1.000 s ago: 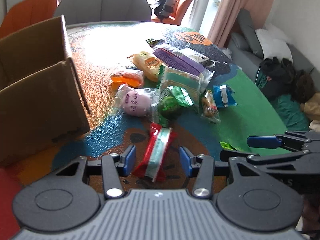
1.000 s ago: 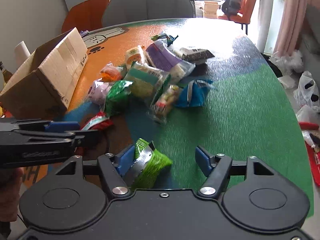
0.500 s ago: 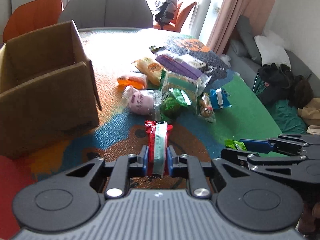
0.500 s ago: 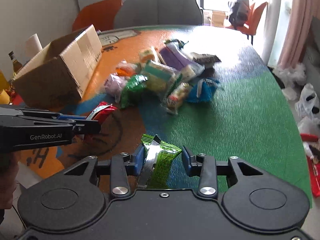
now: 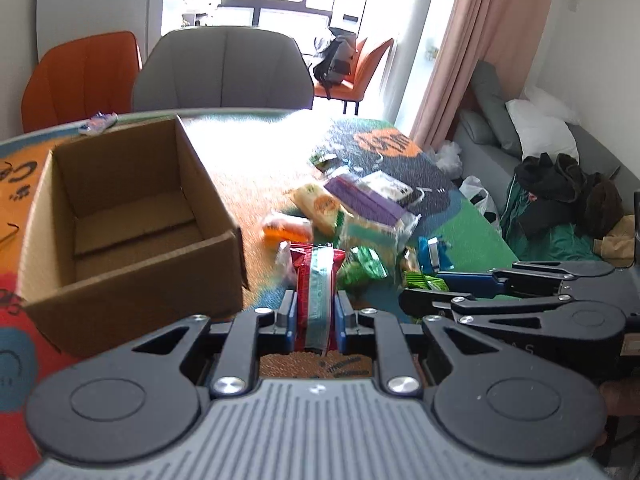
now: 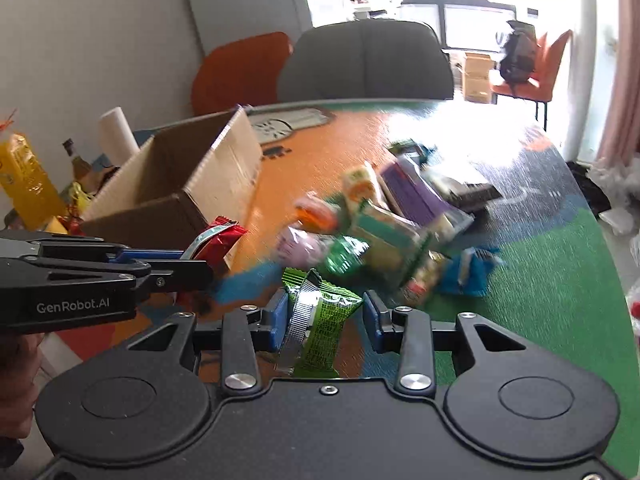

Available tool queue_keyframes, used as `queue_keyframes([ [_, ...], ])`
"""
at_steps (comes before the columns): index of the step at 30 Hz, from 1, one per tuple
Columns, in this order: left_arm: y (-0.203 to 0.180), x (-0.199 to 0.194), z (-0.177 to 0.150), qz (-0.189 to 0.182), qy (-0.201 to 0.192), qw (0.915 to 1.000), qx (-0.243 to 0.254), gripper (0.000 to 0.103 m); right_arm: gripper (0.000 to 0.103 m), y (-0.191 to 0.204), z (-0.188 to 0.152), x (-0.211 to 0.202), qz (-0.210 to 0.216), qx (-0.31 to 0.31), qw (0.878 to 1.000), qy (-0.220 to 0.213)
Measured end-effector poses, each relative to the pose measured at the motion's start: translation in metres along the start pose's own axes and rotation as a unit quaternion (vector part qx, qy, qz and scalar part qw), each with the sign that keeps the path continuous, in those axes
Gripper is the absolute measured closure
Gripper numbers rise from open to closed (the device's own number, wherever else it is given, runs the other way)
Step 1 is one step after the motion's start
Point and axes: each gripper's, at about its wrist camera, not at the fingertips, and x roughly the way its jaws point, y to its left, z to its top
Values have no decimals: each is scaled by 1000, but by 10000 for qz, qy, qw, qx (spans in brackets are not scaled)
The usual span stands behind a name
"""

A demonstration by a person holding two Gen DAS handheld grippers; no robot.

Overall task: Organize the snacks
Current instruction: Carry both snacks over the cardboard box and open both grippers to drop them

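Observation:
My left gripper (image 5: 316,314) is shut on a red snack packet with a pale green stripe (image 5: 318,280) and holds it above the table, just right of the open cardboard box (image 5: 120,216). It also shows in the right wrist view (image 6: 216,240). My right gripper (image 6: 326,316) is shut on a green snack packet (image 6: 324,320), lifted off the table; the packet also shows in the left wrist view (image 5: 424,280). A pile of mixed snack packets (image 6: 384,220) lies on the table beyond both grippers.
The box (image 6: 192,184) stands on the left of the colourful table (image 6: 560,280). A paper roll (image 6: 116,132), a bottle and a yellow bag (image 6: 24,180) sit beyond the box. A grey chair (image 5: 224,72) and an orange chair (image 5: 80,76) stand behind the table.
Both grippers closed on their packets and lifted them off the table. The left one rose so the inside of the box now shows.

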Motion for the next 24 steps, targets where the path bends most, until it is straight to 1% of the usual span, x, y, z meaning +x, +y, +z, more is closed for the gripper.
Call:
queue_keyframes([
  [4,8,-10,6,74,-97,9999,-20,85,66,7,12,-2,193,-10,9998,-79],
  [7,15,-17,11,124,-201,9997,-79,85,66,16,20,-3,205,-126,9996,-146],
  [11,26,-26,19,233,-338,9990,-147,85,66,30,32,-1,322,-228,9989,-241],
  [17,49,-35,26,499,-478,9972,-286,85,66,50,47,6,468,-421,9974,-345],
  [24,82,-39,33,787,-550,9941,-510,85,66,61,60,17,506,-409,9970,-413],
])
